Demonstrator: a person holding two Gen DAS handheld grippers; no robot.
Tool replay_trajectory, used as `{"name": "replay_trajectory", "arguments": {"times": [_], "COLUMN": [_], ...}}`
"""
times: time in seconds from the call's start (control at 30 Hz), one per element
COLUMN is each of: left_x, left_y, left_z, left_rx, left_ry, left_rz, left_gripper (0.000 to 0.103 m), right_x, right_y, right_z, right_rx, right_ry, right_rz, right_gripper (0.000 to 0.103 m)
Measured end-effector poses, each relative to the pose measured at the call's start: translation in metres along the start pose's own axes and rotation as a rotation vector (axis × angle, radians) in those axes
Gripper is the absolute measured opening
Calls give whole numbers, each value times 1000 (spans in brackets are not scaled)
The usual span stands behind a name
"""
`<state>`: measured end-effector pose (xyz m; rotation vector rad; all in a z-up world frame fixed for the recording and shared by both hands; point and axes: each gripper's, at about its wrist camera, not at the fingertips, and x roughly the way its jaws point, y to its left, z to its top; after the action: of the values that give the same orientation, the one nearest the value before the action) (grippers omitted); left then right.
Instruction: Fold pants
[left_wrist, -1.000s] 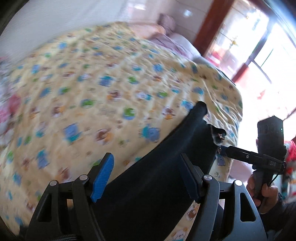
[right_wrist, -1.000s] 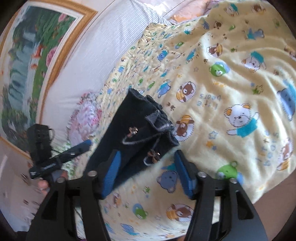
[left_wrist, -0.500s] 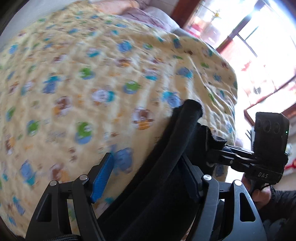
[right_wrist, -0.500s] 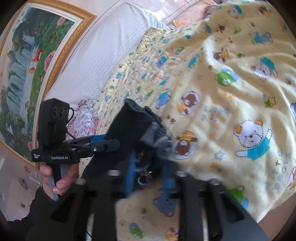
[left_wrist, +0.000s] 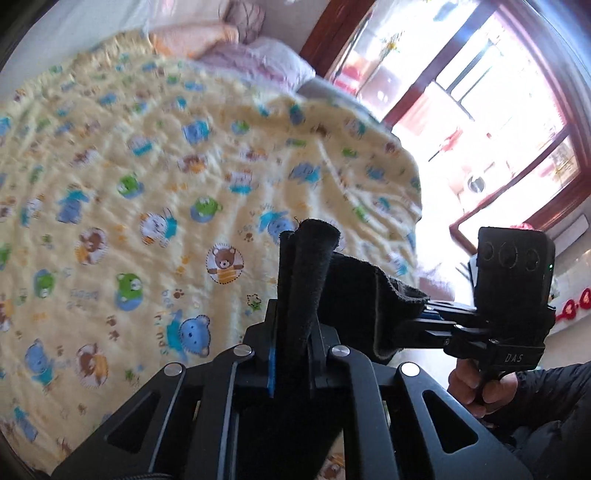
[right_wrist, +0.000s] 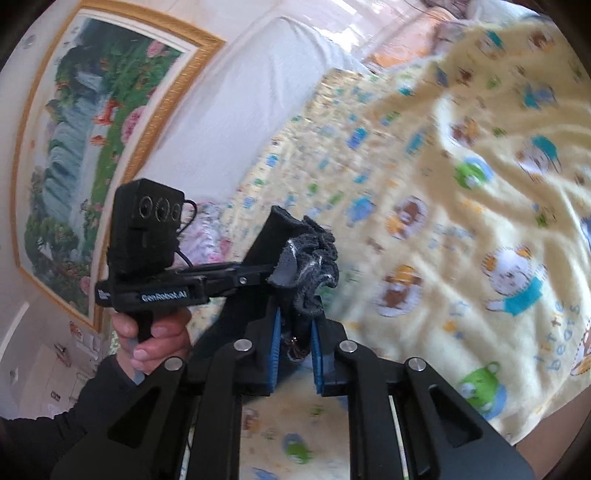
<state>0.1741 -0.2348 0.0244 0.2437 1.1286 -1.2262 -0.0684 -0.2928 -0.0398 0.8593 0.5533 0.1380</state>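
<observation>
Both of your grippers have closed since the earlier frames, when their blue pads stood wide on either side of the cloth. Your left gripper (left_wrist: 291, 354) is closing, and its pads already press on a bunched fold of the black pants (left_wrist: 308, 280), which sticks up just past the fingertips. Your right gripper (right_wrist: 294, 349) is closing too, clamped on the gathered waistband (right_wrist: 312, 266), with the drawstring ends hanging between the blue pads (right_wrist: 274, 350).

From the left wrist view, the right gripper enters from the right side, touching the same cloth; its body reads "DAS". From the right wrist view, the left gripper enters from the left side, and its body reads "GenRobot.AI". Your hand (right_wrist: 155, 339) wraps its handle.

Beyond and below both grippers lies a yellow blanket (left_wrist: 155, 177) printed with bears and the words "little bears" (right_wrist: 554, 336). Left of the right gripper hangs a framed painting (right_wrist: 85, 147).
</observation>
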Motion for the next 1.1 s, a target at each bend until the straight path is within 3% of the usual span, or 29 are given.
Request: {"name": "replay_trajectory", "arguments": {"times": [0.23, 0.53, 0.8, 1.1], "left_x": [-70, -133, -159, -144], "left_y": [1, 13, 54, 98], "left_z": [-32, -100, -161, -212], "left_rx": [-27, -103, -233, -367], "left_ry": [-134, -272, -345, -359], "left_rz": [-7, 37, 53, 19], "left_gripper": [10, 10, 10, 10], "right_x": [-3, 37, 94, 149], "right_y": [49, 116, 156, 156], "right_z": [1, -22, -53, -82], "right_rx": [-98, -200, -263, -261], "right_ry": [-6, 104, 245, 383], "right_rz": [166, 349, 405, 401], "right_gripper": [15, 15, 15, 15]}}
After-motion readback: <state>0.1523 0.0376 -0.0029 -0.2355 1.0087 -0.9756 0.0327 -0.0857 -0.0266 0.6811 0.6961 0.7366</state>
